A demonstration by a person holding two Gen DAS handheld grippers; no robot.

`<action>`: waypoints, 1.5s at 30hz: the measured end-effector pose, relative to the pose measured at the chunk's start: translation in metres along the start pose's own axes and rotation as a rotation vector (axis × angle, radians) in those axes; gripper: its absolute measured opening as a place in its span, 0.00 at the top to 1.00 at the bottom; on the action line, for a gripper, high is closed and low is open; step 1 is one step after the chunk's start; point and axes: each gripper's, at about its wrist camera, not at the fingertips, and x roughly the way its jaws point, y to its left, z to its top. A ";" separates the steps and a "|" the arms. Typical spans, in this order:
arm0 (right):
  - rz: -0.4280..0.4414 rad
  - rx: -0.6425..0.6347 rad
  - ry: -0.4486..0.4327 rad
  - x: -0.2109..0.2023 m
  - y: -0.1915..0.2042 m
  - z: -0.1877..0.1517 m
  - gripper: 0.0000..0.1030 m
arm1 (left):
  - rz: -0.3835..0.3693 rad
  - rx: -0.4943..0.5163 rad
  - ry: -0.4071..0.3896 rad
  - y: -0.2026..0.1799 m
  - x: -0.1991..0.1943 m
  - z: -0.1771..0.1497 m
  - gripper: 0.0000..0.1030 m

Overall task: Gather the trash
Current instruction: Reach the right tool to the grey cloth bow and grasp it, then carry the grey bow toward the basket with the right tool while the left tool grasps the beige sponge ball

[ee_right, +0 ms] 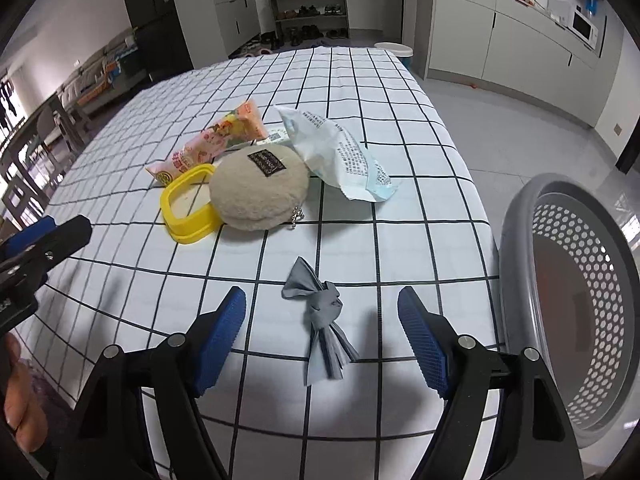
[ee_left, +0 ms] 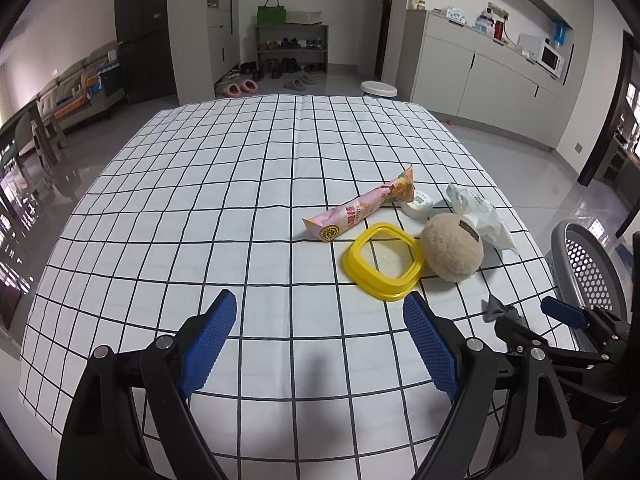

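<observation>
A knotted grey bag [ee_right: 324,320] lies on the checked tablecloth [ee_right: 360,80] between the open fingers of my right gripper [ee_right: 322,308]. Further back lie a pink snack wrapper [ee_right: 208,146], a white printed wrapper [ee_right: 340,154], a beige fluffy pouch [ee_right: 258,190], a yellow lid [ee_right: 188,216] and a small white jar [ee_left: 418,205]. The grey perforated basket [ee_right: 576,304] stands off the table's right edge. My left gripper [ee_left: 320,312] is open and empty over bare cloth, left of the pile. The grey bag also shows in the left wrist view [ee_left: 496,310].
The table's right edge runs close to the basket, with tiled floor beyond. Cabinets with a microwave [ee_left: 552,58] line the right wall. A shoe rack [ee_left: 292,46] stands at the back and a sofa [ee_left: 72,92] on the left.
</observation>
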 end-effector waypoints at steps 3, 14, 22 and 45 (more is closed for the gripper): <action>-0.007 -0.004 0.008 0.004 0.001 -0.001 0.27 | -0.002 -0.002 0.001 0.001 0.000 0.000 0.19; -0.029 -0.026 0.040 0.021 0.008 -0.002 0.40 | -0.001 0.003 0.005 -0.002 -0.001 -0.001 0.19; -0.043 -0.060 0.022 0.020 0.017 -0.002 0.56 | -0.003 0.005 0.007 -0.004 0.000 -0.001 0.19; 0.012 0.003 0.017 -0.002 -0.011 -0.002 0.83 | -0.033 0.035 0.010 -0.022 -0.001 -0.002 0.19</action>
